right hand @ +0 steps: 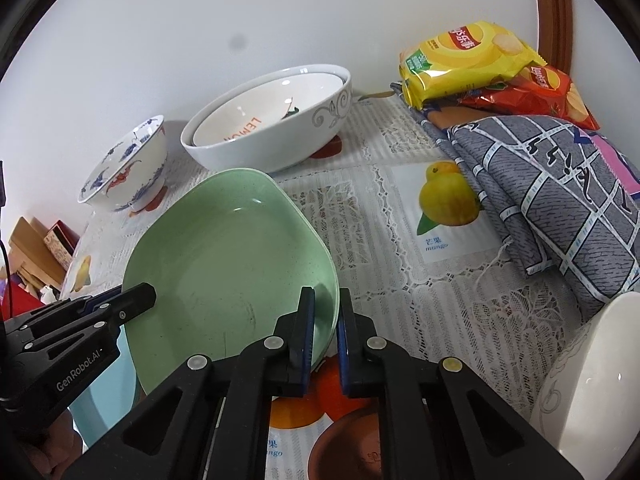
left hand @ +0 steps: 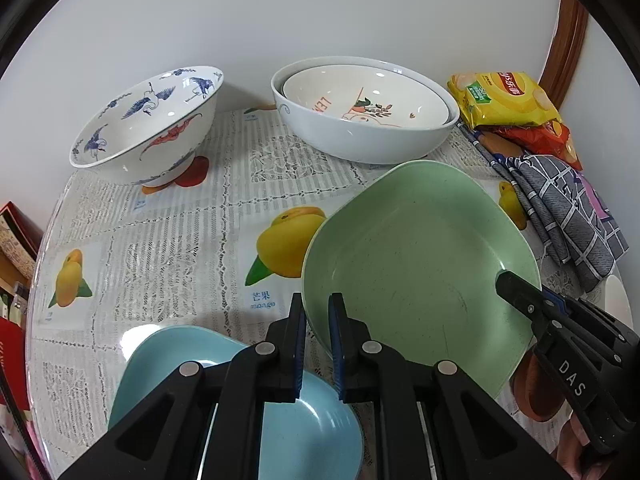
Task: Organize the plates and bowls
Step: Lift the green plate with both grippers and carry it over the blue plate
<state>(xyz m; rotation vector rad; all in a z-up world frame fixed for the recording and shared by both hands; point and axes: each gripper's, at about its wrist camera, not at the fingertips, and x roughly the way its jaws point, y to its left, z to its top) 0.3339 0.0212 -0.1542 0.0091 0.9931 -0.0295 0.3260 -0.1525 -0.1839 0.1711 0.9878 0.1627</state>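
left gripper (left hand: 318,312): clamped on near rim of pale green squarish plate (left hand: 420,256) | right gripper (right hand: 326,312): clamped on its opposite rim | plate: tilted above light blue plate (left hand: 280,420) on table (left hand: 180,220)

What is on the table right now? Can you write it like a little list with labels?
held dish: green plate, tilted, gripped on two edges
left gripper: shut on the green plate's rim
right gripper: shut on the opposite rim
near edge: blue plate, partly under the green one
back left: bird-painted bowl
back middle: white bowl with a smaller bowl nested inside
back right: yellow chip bag on a red chip bag
right side: grey cloth
surface: table, fruit-print cover
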